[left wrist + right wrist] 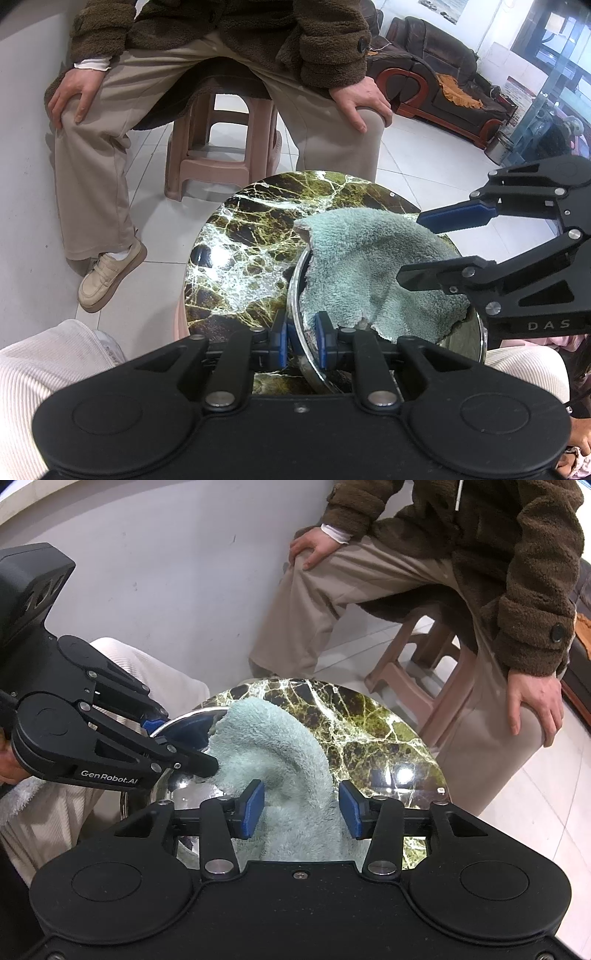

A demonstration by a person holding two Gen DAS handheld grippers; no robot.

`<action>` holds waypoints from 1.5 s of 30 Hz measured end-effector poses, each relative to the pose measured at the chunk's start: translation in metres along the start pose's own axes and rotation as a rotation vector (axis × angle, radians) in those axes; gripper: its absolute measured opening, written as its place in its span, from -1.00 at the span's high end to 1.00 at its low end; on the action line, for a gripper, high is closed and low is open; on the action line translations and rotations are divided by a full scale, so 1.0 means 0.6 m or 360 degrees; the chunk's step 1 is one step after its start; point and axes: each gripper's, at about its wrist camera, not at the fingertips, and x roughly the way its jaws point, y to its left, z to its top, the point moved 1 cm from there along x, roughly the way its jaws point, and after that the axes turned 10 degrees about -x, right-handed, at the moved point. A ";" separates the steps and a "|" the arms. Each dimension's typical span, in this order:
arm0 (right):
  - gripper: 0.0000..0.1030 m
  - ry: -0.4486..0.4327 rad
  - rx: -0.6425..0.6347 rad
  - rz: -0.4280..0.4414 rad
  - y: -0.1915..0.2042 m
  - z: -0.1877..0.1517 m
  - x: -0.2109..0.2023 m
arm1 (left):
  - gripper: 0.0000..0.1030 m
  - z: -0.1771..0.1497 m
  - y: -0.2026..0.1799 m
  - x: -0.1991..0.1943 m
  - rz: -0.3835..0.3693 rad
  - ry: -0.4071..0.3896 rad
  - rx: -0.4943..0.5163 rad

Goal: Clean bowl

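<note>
White floor tiles [424, 155] and a pale wall fill the background of both views, with a round dark marble bench [251, 236] veined in green and white at the centre. On my left wrist view, the steel bowl [295, 295] sits at the lower right of the bench top, near the edge closest to me. It is shiny and mirror-like, with a thin rolled rim, and the polished inside reflects the room. A pale teal fleece cloth [369, 266] lies in the bowl, covering most of it and spilling over the far rim onto the marble.

My left gripper [301, 345] has its blue-padded fingers clamped on the near rim of the bowl, one pad inside and one outside. On the right wrist view, that same gripper [177, 742] comes in from the left of the frame, pinching the bowl [177, 794] at its rim.

My right gripper [301, 808] has its fingers apart, one on each side of a raised ridge of the cloth [280, 753]; I see gaps between pads and fabric. From the left wrist view it [413, 247] enters from the right of the frame, over the cloth.

Beyond the bench, a person in a brown fleece jacket [207, 33] sits on a pinkish plastic stool [221, 147], hands on knees. A dark leather sofa [443, 62] stands at the upper right.
</note>
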 end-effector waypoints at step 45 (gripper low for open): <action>0.76 0.0065 -0.0028 -0.0076 0.007 0.001 0.002 | 0.71 -0.003 0.001 -0.006 -0.0023 0.0017 0.0009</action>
